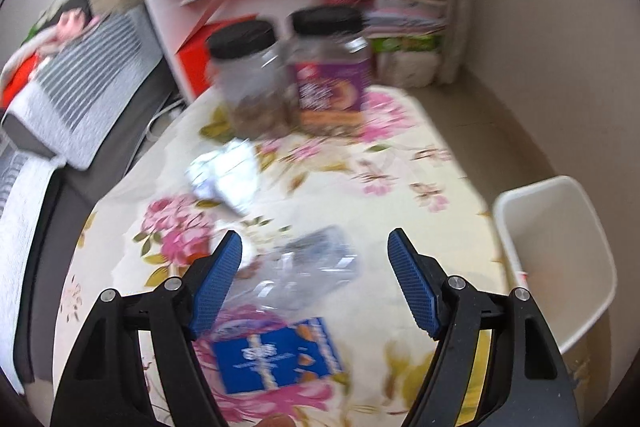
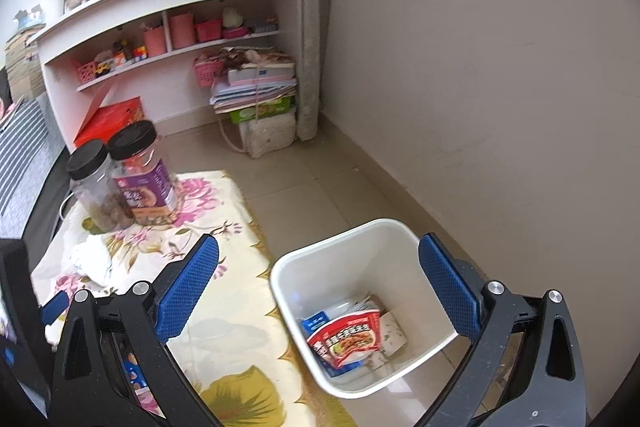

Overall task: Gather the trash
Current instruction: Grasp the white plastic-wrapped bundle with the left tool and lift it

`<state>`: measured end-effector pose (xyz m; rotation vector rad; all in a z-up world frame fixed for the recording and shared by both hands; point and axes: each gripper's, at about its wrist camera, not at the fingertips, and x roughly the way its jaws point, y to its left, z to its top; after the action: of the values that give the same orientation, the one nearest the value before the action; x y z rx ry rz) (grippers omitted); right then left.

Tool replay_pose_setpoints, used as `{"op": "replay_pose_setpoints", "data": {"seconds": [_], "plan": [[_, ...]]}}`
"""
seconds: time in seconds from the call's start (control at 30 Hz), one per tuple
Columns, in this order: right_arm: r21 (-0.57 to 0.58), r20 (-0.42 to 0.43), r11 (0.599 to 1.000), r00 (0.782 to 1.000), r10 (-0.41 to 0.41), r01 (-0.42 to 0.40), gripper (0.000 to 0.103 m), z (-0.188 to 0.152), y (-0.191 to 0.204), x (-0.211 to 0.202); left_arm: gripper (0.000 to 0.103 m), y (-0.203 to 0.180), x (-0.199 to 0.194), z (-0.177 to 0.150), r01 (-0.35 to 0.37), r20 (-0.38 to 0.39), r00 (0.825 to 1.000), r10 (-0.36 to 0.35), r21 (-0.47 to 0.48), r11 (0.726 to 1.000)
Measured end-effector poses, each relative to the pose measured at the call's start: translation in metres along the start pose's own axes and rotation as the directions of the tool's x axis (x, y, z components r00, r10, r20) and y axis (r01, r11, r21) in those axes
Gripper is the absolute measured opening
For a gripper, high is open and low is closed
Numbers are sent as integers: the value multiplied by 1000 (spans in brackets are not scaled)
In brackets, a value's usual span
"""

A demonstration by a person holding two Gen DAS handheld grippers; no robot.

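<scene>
In the left wrist view my left gripper [image 1: 315, 242] is open above the floral table [image 1: 400, 187]. A clear crushed plastic bottle [image 1: 308, 271] lies between its fingers, and a blue snack packet [image 1: 276, 355] lies just nearer. A crumpled white paper [image 1: 224, 175] lies farther back. In the right wrist view my right gripper [image 2: 319, 247] is open and empty above the white trash bin [image 2: 320, 259], which holds a red food packet [image 2: 352, 339] and other wrappers.
Two black-lidded jars [image 1: 288, 75] stand at the table's far end, also in the right wrist view [image 2: 124, 179]. The bin [image 1: 560, 255] stands on the floor right of the table. A sofa [image 1: 60, 115] is on the left, white shelves [image 2: 168, 39] behind.
</scene>
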<state>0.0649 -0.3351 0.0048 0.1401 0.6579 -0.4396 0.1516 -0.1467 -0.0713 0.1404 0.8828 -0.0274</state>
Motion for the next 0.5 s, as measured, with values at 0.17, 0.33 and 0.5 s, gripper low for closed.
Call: {"op": "replay_pose_setpoints", "data": {"seconds": [0.17, 0.33, 0.5], "plan": [[-29, -32, 999, 999, 17, -18, 96, -4, 17, 8, 74, 42, 40, 6, -66, -90, 994, 56, -106, 992], [-50, -59, 998, 998, 29, -32, 96, -6, 30, 16, 74, 69, 74, 6, -64, -187, 982, 32, -166, 984], [-79, -82, 996, 996, 41, -47, 96, -10, 45, 21, 60, 86, 95, 1, -14, -256, 966, -47, -230, 973]]}}
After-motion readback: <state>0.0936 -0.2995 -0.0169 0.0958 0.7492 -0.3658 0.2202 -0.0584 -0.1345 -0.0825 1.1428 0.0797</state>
